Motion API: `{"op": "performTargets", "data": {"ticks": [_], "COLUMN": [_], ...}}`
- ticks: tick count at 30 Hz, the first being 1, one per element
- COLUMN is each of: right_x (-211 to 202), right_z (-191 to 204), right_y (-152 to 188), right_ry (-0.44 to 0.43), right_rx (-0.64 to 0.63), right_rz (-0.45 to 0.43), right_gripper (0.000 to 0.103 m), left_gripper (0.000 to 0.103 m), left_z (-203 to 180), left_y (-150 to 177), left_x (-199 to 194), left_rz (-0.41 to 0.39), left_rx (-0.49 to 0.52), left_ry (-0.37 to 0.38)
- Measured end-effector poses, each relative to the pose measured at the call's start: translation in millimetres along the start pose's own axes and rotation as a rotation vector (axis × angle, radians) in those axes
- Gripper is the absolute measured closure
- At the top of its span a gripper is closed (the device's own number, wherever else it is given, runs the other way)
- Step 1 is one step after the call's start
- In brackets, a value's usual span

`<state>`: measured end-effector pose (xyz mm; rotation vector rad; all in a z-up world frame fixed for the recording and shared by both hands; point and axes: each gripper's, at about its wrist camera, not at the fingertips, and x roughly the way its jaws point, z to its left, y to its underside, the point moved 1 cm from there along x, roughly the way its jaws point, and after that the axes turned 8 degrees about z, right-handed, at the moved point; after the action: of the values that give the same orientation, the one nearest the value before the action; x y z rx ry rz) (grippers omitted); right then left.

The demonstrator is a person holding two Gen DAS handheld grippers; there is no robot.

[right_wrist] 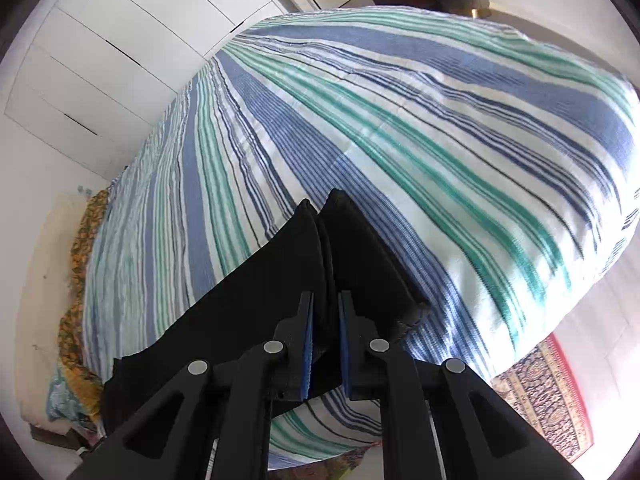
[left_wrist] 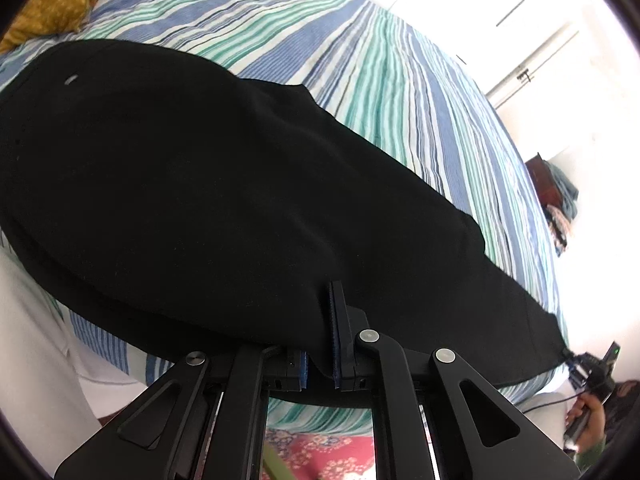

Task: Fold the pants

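Note:
Black pants [left_wrist: 192, 184] lie stretched across a striped blue, green and white bedspread [left_wrist: 392, 80]. My left gripper [left_wrist: 320, 320] is shut on the near edge of the pants; cloth covers its left finger. In the right wrist view my right gripper [right_wrist: 325, 308] is shut on bunched black pants fabric [right_wrist: 352, 248] at the leg end, with the hem corners poking up past the fingertips and the cloth held above the bedspread [right_wrist: 400, 120]. My right gripper also shows at the far lower right of the left wrist view [left_wrist: 576, 364], holding the leg's tip.
An orange patterned pillow [left_wrist: 52, 4] lies at the head of the bed. White wardrobe doors [right_wrist: 120, 48] stand beyond the bed. A patterned rug [right_wrist: 548, 396] lies on the floor beside the bed. A dark piece of furniture with piled clothes [left_wrist: 552, 192] stands past the bed's foot.

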<state>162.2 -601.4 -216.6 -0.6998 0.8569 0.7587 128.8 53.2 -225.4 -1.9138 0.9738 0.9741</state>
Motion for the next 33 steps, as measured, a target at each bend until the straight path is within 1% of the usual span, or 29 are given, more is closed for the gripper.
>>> {"op": "performTargets", "data": {"ticks": [2, 5, 8, 10, 13, 14, 15, 17, 18, 19, 20, 22, 25, 27, 30, 33], "right_x": [-1, -8, -8, -6, -2, -2, -3, -3, -2, -2, -1, -1, 0, 0, 1, 1], "right_z": [-4, -15, -15, -15, -14, -14, -13, -14, -12, -12, -12, -12, -10, -9, -9, -9], "right_y": [0, -1, 0, -1, -1, -1, -1, -1, -1, -1, -1, -1, -1, -1, -1, -1], "right_ry": [0.054, 0.085, 0.117, 0.122, 0.115, 0.117, 0.118, 0.116, 0.114, 0.113, 0.112, 0.112, 0.113, 0.113, 0.111, 0.113], "right_rx": [0.03, 0.074, 0.066, 0.067, 0.073, 0.071, 0.069, 0.07, 0.072, 0.073, 0.073, 0.071, 0.065, 0.062, 0.065, 0.062], "right_rz": [-0.01, -0.038, -0.042, -0.039, -0.041, -0.042, -0.042, -0.042, -0.041, -0.041, -0.041, -0.041, -0.039, -0.039, -0.04, -0.041], "right_gripper": [0.091, 0.091, 0.091, 0.091, 0.091, 0.091, 0.091, 0.091, 0.091, 0.091, 0.091, 0.091, 0.091, 0.091, 0.091, 0.091], "left_gripper": [0.096, 0.095, 0.095, 0.094, 0.087, 0.083, 0.081, 0.08, 0.081, 0.09, 0.096, 0.099, 0.1, 0.1, 0.099, 0.099], "left_z": [-6, -7, -3, 2, 0, 1, 6, 16, 20, 24, 28, 30, 23, 21, 21, 20], "left_y": [3, 4, 3, 3, 2, 2, 4, 6, 8, 10, 11, 14, 20, 23, 22, 20], "left_x": [8, 9, 15, 13, 9, 7, 2, -8, -11, -13, -14, -16, -20, -16, -8, -8], "left_rz": [0.025, 0.03, 0.053, 0.057, 0.045, 0.04, 0.033, 0.014, 0.001, -0.007, -0.01, -0.013, -0.019, -0.001, 0.025, 0.03], "left_rx": [0.019, 0.01, 0.001, -0.003, -0.008, -0.024, -0.046, -0.098, -0.121, -0.136, -0.149, -0.167, -0.142, -0.125, -0.131, -0.118], "left_ry": [-0.023, -0.005, -0.006, -0.002, -0.005, -0.004, 0.0, 0.024, 0.035, 0.042, 0.05, 0.054, -0.002, -0.039, -0.052, -0.07]}}
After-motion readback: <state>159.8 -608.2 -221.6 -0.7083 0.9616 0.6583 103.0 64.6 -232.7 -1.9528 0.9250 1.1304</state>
